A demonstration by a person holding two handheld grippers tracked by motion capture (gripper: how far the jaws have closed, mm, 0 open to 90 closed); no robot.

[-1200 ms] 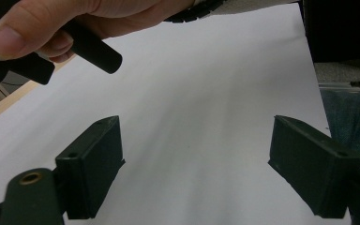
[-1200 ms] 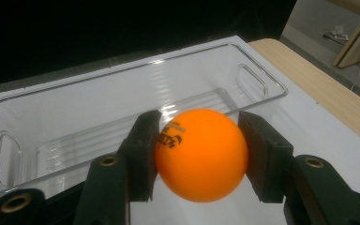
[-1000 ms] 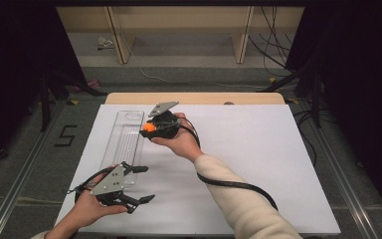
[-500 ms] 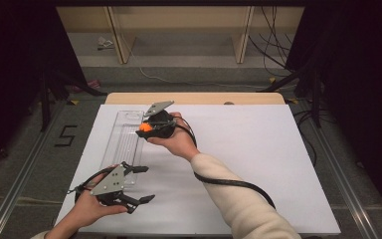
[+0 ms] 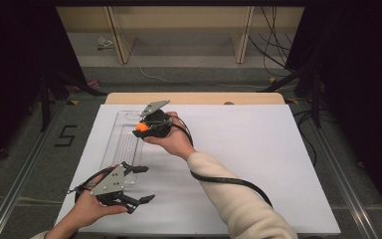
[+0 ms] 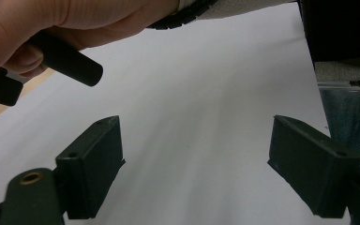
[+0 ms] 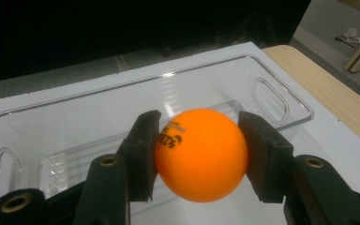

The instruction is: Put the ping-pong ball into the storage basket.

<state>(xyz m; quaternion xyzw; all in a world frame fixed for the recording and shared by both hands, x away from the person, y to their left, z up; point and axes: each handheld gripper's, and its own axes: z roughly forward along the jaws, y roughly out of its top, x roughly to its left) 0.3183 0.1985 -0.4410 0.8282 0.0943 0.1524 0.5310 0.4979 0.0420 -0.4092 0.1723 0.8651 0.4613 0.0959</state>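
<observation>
- Listing first our right gripper (image 5: 142,128): we see its jaws pressed on either side of an orange ball (image 7: 201,154), the pads touching the ball's flanks in the right gripper view.
- Orange ball: round, plain orange, with a small dark printed mark on the side toward one pad. We see it held above the clear plastic tray (image 7: 65,126), not resting on it. In the high view the ball (image 5: 141,127) shows as a spot of orange at the gripper's tip, over the far half of the tray.
- Clear plastic tray (image 5: 122,144): long, transparent, with a raised rim, a ribbed floor and an oval cut-out handle at each end. It lies on the left part of the white board (image 5: 258,164), its long side running near to far.
- Right hand (image 5: 171,142): wrapped round the gripper's black body, a cream sleeve behind it, a black cable trailing toward the near edge.
- Left gripper (image 5: 142,184): held in our left hand (image 5: 87,211) at the near left corner of the board, just beside the tray's near end. Its jaws stand wide apart with nothing between them; in the left gripper view we see bare white board between the two pads (image 6: 96,164).
- White board: covers a wooden table (image 5: 194,98), whose far edge shows as a pale strip.
- Floor mark: a black numeral 5 (image 5: 65,135) on the grey floor, left of the table.
</observation>
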